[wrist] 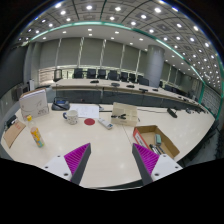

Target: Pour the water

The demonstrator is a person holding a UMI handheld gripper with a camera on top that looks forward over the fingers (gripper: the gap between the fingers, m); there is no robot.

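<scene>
Bottle (37,136) beyond open empty claw (111,158), label unreadable

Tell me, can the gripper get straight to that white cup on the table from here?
Probably yes. The gripper is open and empty, and the table between its fingers and the white cup looks bare; the cup stands well beyond them.

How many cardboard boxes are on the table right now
2. One open cardboard box sits just ahead of the gripper, off its right finger. Another cardboard box stands farther back near the table's middle. Others may be hidden; the fingers are open, holding nothing.
</scene>
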